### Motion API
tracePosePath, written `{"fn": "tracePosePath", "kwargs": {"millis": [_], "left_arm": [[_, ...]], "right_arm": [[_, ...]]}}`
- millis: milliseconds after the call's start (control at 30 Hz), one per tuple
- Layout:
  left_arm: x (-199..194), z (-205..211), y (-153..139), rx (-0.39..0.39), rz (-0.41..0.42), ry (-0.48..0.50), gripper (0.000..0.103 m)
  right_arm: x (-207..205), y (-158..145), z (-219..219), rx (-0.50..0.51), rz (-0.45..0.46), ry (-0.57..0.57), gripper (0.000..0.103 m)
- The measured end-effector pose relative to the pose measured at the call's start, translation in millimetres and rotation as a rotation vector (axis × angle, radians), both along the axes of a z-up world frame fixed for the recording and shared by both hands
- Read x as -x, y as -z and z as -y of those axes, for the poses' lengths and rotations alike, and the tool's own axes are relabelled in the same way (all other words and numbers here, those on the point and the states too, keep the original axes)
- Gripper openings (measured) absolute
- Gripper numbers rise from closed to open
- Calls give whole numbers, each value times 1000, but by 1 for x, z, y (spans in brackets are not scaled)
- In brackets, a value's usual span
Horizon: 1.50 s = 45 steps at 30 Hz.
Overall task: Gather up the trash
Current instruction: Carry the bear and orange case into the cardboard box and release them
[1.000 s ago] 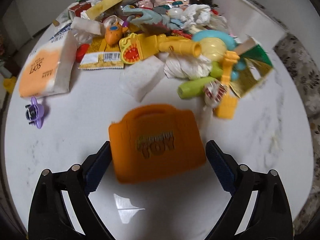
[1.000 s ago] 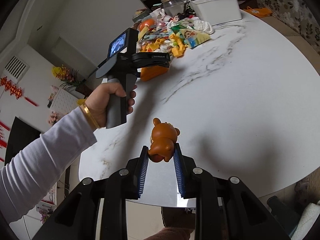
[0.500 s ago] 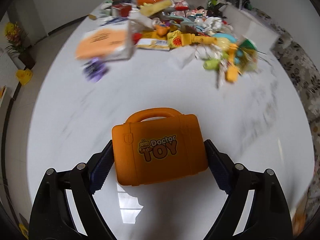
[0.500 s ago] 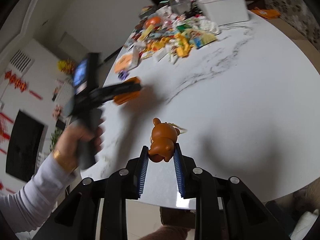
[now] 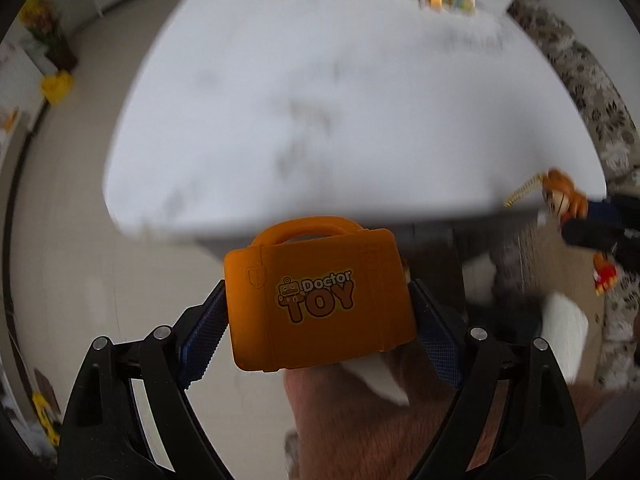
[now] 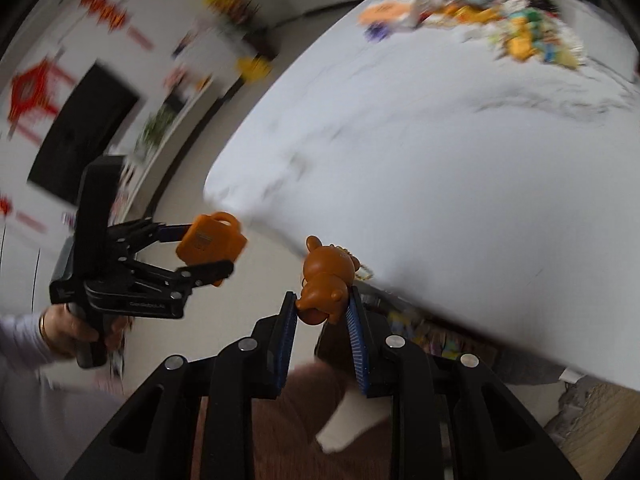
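A round white marble-veined table point(image 5: 360, 100) stretches ahead of both pairs of jaws, its near part bare. At its far edge, well beyond the jaws, lies a blurred heap of colourful toys and wrappers point(image 6: 492, 12).

The small orange plastic toy suitcase point(image 5: 320, 300) carried a sticker reading "Doctor TOY"; no other text was readable.

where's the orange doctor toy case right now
The orange case is clamped in the left gripper, off the table, just past its near edge.
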<state>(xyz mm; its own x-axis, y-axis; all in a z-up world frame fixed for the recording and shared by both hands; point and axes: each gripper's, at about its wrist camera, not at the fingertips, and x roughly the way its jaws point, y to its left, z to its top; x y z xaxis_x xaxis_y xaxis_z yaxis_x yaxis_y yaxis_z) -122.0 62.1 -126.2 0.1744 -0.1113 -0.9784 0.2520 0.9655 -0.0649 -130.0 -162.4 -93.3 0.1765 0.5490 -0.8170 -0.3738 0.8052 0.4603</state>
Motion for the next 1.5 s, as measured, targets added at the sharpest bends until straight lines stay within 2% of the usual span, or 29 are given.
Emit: {"fn": "tracePosePath", "kwargs": {"millis": [100,167,200,367,400,500,533,567,600,700,800,933,1033,1100,1200,1333,1400,1500], "left_arm": [[24,5,40,-15,-109,40,84],[32,10,77,-15,-184,52,84],[36,13,104,-27,-223,58,84],[35,22,196,-10,-331,10,84],[32,26,219,-18,-351,-5,84],[26,36,266,-21,-395,-15,84],[24,42,289,-26,-429,-16,84],[23,45,304,-32,-454,-23,85],[26,46,319,-44,-470,-28,85],[23,50,360,-127,-559,-30,88],[22,44,378,-137,-622,-61,88],[22,40,372,-119,-611,-72,90],[26,43,362,-119,-608,-42,90],[28,45,357,-103,-602,-26,90],[33,43,320,-70,-582,-2,90],[41,33,240,6,-527,46,91],[39,24,195,33,-474,51,91],[33,8,106,81,-332,37,91]], "right_arm": [[15,21,-9,44,-43,-51,25],[23,45,-12,90,-72,-59,25],[27,60,-11,111,-87,-52,25],[37,149,-7,226,-147,16,25],[37,167,-4,235,-166,44,25],[30,224,0,259,-207,111,26],[29,235,0,276,-209,118,29],[28,253,0,307,-213,122,54],[26,268,-1,353,-215,130,74],[28,301,6,414,-268,156,68],[27,313,19,428,-304,201,70],[31,313,31,423,-322,233,74],[33,304,32,427,-320,223,75],[36,292,30,411,-324,223,75],[38,256,30,354,-317,214,75],[39,185,27,270,-251,176,77],[35,133,27,216,-180,159,80],[26,73,30,168,-75,173,83]]}}
